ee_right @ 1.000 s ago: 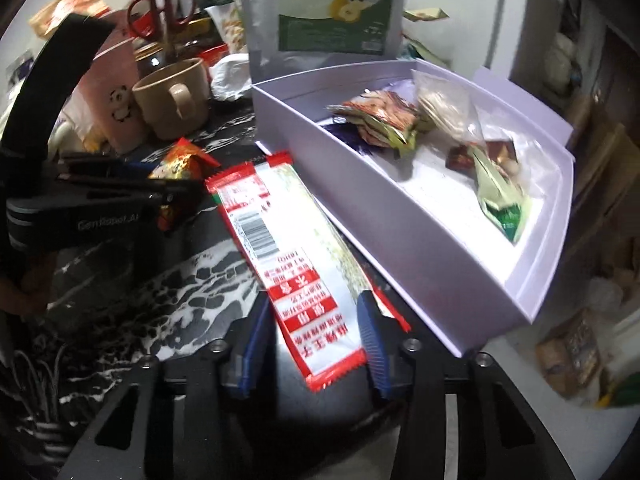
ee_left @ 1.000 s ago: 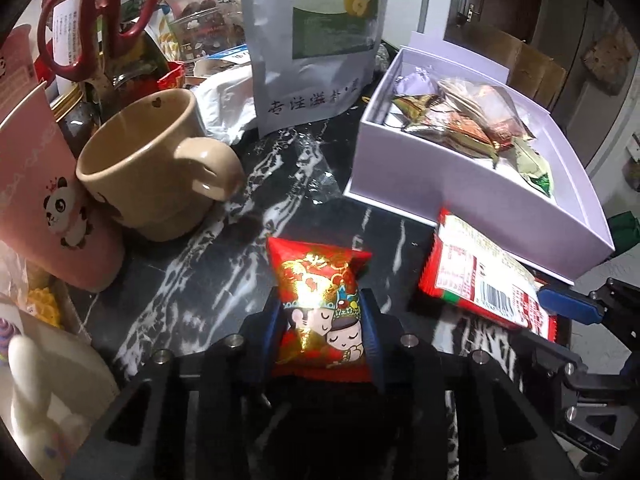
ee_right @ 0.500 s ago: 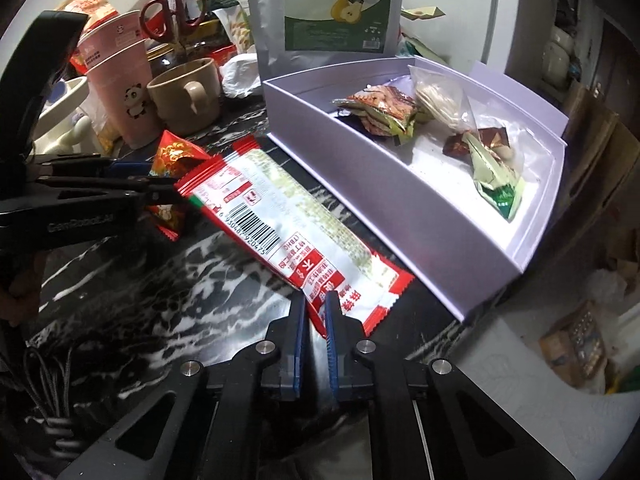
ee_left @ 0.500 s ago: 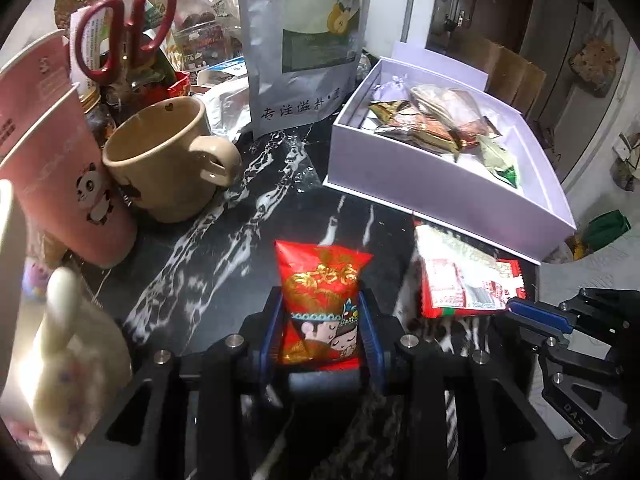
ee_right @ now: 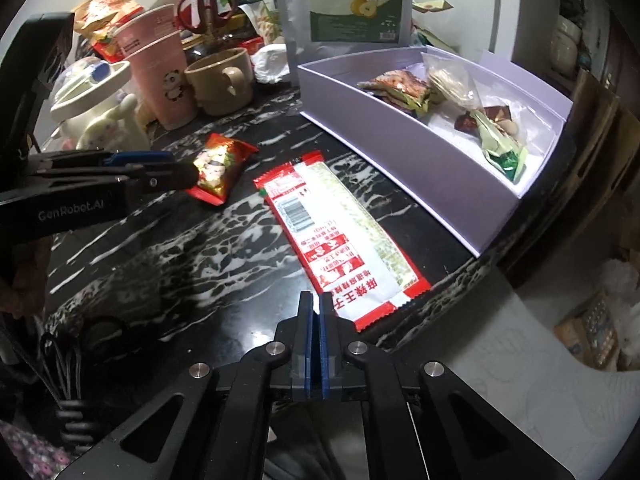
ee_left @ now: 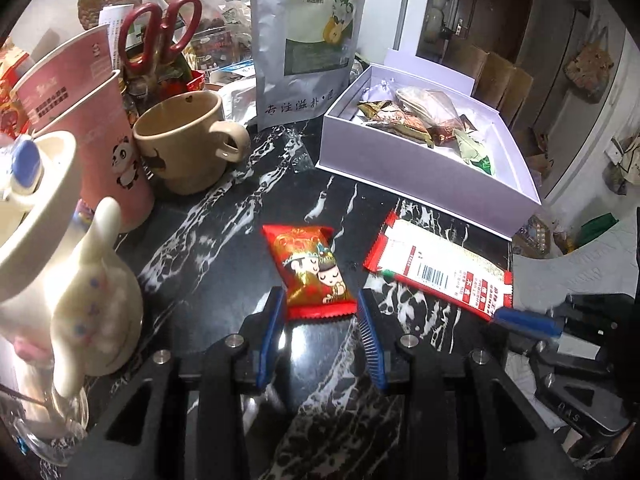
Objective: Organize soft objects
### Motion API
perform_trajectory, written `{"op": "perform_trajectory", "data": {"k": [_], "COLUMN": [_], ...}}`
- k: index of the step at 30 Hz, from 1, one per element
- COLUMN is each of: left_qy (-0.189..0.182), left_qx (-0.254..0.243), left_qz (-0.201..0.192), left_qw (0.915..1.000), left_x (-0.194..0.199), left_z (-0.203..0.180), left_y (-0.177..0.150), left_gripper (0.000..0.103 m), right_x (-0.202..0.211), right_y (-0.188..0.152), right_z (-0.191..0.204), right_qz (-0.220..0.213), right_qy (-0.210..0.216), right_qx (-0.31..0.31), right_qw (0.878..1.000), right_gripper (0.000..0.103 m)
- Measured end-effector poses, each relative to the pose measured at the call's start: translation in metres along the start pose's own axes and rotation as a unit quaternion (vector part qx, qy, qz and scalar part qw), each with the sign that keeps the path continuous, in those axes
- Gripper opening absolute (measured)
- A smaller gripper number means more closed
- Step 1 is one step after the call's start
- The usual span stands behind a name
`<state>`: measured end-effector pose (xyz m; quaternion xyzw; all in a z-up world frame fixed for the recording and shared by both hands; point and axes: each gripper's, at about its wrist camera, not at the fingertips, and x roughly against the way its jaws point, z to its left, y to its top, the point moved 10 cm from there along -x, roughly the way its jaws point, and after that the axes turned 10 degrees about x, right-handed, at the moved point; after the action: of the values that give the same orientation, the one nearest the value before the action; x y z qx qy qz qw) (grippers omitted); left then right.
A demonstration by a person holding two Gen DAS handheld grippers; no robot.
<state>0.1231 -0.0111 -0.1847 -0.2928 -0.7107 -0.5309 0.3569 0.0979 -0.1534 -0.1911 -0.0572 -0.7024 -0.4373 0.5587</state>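
Left gripper (ee_left: 320, 312): jaws pinching red candy bag's (ee_left: 310, 270) near end. Right gripper (ee_right: 316, 308): jaws pressed together, empty, beside long packet (ee_right: 336, 236).

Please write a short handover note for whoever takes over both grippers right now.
Left gripper: jaws flank the near end of the red snack packet; I cannot tell whether the pads press on it.
Right gripper: shut, empty, tips beside the near end of the long red-and-white packet.
Both packets lie on the marble tabletop, outside the lavender box.
Done: several wrapped snacks are in the box.
Left: move these two packets into it.
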Motion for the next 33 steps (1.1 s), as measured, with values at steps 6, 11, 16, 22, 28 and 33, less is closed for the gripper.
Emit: {"op": "perform_trajectory", "data": {"k": [6,11,16,22,28,33], "left_qy": [0.005,-0.001,0.001,0.006,0.015,0.022], "left_qx": [0.007,0.012,0.018,0.014,0.011,0.002], "left_qz": [-0.011,0.007,0.008,0.019,0.03,0.041], "left_qw": [0.9999,0.9999,0.9998,0.9997,0.9994,0.9989], "left_x": [0.003,-0.008,-0.016,-0.029,-0.041,-0.049], "left_z": [0.002,0.001,0.002,0.001,0.003,0.003], "left_y": [0.002,0.002,0.011,0.018,0.021,0.016], "left_gripper": [0.036,0.036,0.036,0.036,0.036,0.036], "right_x": [0.005,-0.012,-0.027,-0.034,-0.033,-0.03], "right_y": [0.012,0.023,0.032,0.036,0.03,0.028], "right_z": [0.0,-0.001,-0.01,-0.012,-0.02,-0.023], "right_qz": [-0.031,-0.024,-0.025,-0.022,-0.012,-0.008], "right_qy": [-0.016,-0.007,0.019,0.01,-0.015,-0.016], "right_qx": [0.039,0.067,0.057,0.059,0.032,0.01], "right_qw": [0.999,0.997,0.998,0.998,0.999,1.0], "right_gripper": [0.074,0.074,0.075,0.074,0.053,0.05]}}
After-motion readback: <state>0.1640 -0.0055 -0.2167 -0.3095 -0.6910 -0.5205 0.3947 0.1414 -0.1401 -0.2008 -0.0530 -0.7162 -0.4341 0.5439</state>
